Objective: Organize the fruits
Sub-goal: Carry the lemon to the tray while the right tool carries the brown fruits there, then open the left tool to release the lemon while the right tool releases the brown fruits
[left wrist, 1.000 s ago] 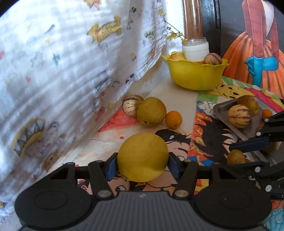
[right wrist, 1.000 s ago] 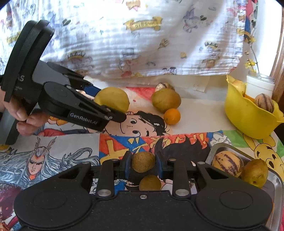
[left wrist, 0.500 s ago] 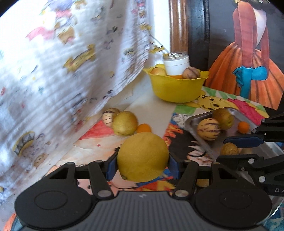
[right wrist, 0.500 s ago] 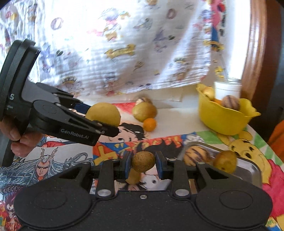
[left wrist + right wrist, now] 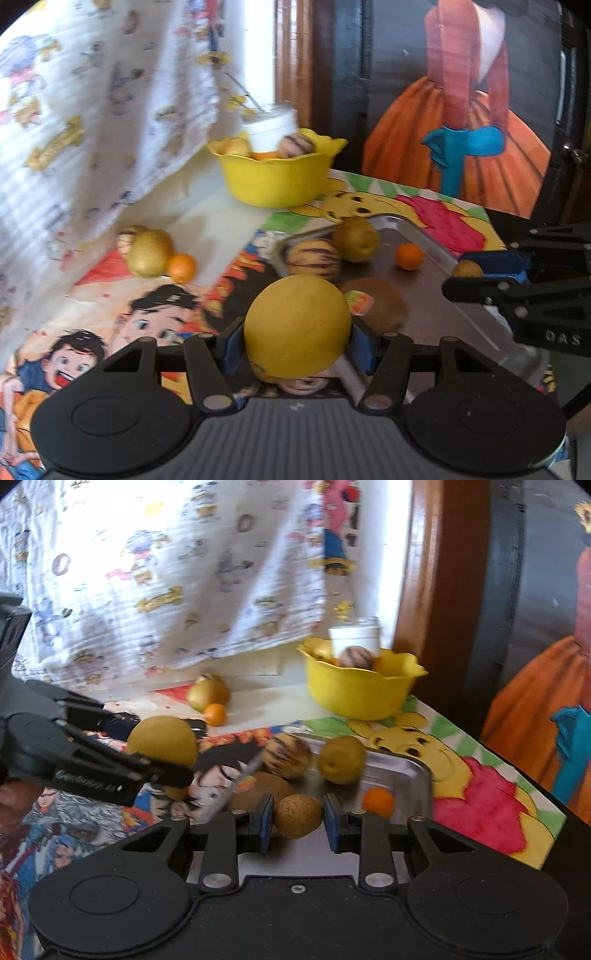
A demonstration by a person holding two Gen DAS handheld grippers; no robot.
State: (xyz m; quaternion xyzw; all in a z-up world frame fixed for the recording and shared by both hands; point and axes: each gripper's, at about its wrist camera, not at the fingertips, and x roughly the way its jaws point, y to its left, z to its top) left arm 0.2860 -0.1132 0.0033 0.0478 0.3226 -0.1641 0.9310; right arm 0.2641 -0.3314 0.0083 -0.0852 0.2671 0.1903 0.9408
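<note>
Left wrist view:
Left gripper: I had it clamped on the large yellow fruit, carried at the near edge of the metal tray, presumably for unloading there.
Tray contents: striped melon, pear and small orange lay inside.

Right wrist view:
Right gripper: I held the small brown fruit pinched above the tray's near end.
Yellow bowl: beyond the tray, already holding fruit.

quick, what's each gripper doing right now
Left gripper: closed on the large yellow fruit.
Right gripper: closed on the small brown fruit.
</note>
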